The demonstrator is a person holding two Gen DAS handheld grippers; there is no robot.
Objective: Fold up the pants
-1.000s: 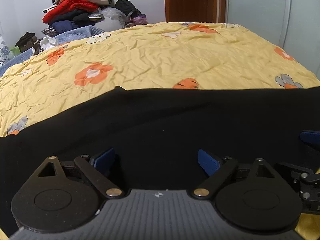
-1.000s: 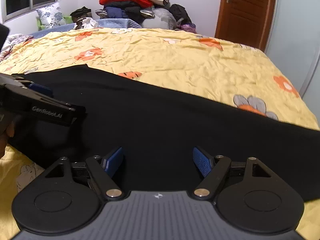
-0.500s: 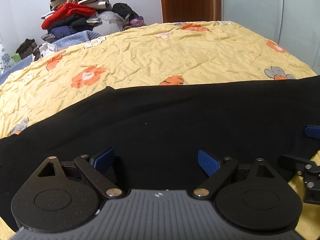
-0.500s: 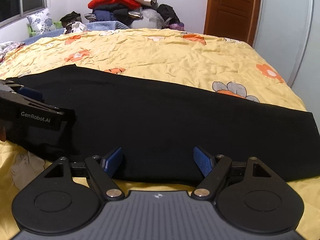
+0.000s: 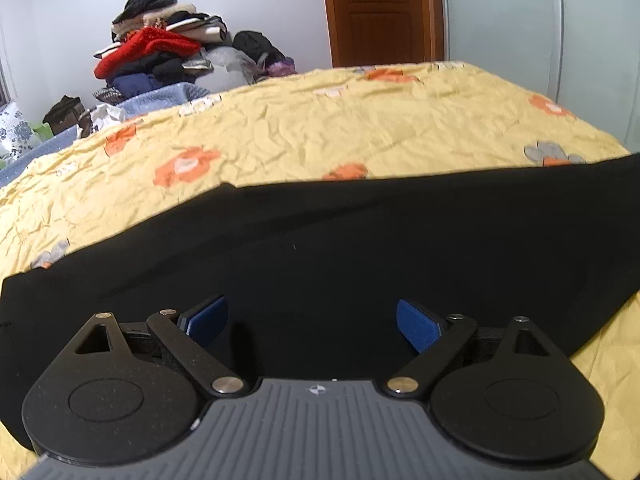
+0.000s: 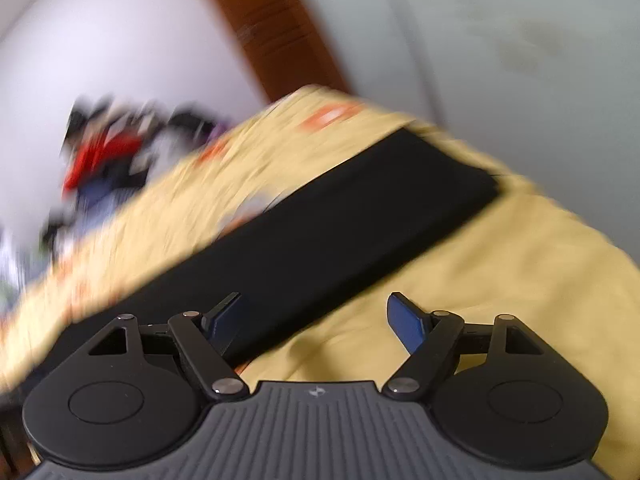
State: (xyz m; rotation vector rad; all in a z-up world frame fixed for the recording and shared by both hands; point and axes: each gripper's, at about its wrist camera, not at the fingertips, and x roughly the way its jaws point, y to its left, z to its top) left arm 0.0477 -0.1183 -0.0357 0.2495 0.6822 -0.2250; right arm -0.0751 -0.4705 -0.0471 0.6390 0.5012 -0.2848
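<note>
presently both jaws released: left hand-held gripper over pants; right hand-held gripper likely next needs the far hem.

Even, soft indoor light, no glare. Left wrist view mostly sharp; slight softness on the bed and far clothes pile. Right wrist view tilted, heavy motion blur on the door and wall. Fisheye bending, dark corners in both. Pants black, detail lost.
</note>
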